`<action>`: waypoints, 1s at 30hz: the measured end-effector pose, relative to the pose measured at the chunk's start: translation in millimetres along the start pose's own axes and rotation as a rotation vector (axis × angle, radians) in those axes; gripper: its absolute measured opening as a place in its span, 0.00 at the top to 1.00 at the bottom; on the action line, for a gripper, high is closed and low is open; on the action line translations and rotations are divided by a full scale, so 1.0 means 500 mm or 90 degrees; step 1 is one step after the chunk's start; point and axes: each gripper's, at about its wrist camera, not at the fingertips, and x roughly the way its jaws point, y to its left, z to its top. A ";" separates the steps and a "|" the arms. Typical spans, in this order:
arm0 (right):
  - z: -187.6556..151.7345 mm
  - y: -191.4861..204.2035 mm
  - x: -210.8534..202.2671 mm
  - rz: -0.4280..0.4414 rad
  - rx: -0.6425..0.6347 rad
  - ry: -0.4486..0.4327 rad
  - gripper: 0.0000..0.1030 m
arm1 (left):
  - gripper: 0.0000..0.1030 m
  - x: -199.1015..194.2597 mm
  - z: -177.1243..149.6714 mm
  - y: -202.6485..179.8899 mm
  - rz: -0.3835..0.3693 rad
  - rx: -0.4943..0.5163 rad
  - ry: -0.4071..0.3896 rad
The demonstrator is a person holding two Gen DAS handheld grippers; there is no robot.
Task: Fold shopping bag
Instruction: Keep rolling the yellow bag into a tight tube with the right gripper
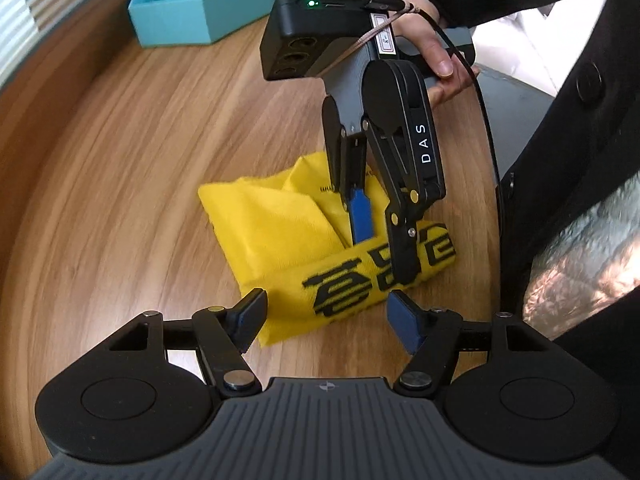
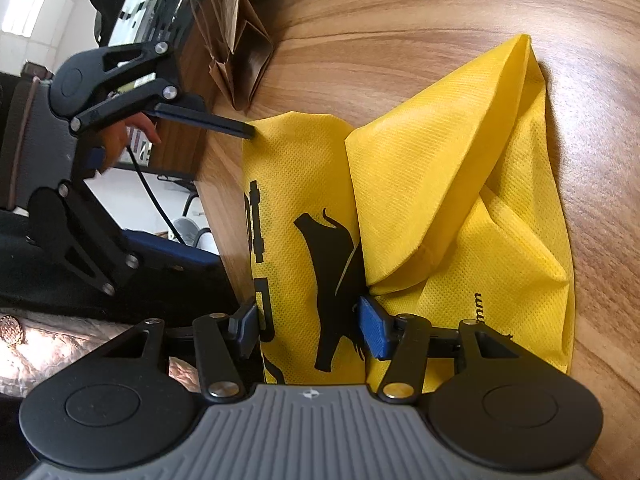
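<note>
Bag: your yellow shopping bag [image 1: 280,232] lies partly folded on the wooden table [image 1: 120,160], with black printed characters along the edge nearest you.
Bag position: in your left wrist view it sits at the centre, reaching toward 5 o'clock; in your right wrist view it fills the centre and runs up to 1 o'clock.
Fold: one flap of the bag lies doubled over the printed panel and rises to a loose, puffed peak at 1 o'clock in your right wrist view.
Left gripper: your left gripper [image 1: 326,316] hangs just above the near edge of the bag with its jaws spread wide, the blue pads clear of the fabric and nothing held.
Right gripper: your right gripper [image 2: 308,322] has its jaws about half apart, straddling the printed panel; the right blue pad sits at the base of the folded flap. You cannot tell from either view whether the pads are pinching the cloth.
Right hand: your hand [image 1: 436,60] wraps the right gripper's handle at 1 o'clock in the left wrist view.
Blue box: an open teal box [image 1: 200,4] stands on the table at 11 o'clock, well apart from the bag.
Paper bag: a crumpled brown paper bag [image 2: 236,52] lies at 11 o'clock in your right wrist view, near the table edge.
</note>
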 end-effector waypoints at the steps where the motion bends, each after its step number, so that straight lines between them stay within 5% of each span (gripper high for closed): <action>1: 0.002 0.000 0.000 -0.001 0.000 0.005 0.42 | 0.33 -0.002 0.000 -0.001 0.001 -0.001 -0.001; 4: 0.010 -0.001 0.001 -0.002 -0.002 0.018 0.42 | 0.33 -0.001 0.001 -0.012 0.031 0.015 -0.005; 13: 0.021 -0.004 0.003 -0.004 -0.005 0.024 0.41 | 0.33 0.049 -0.009 -0.074 0.086 0.200 0.005; 30: 0.030 -0.012 0.000 -0.014 0.015 0.017 0.41 | 0.37 0.093 -0.023 -0.035 0.017 0.206 -0.004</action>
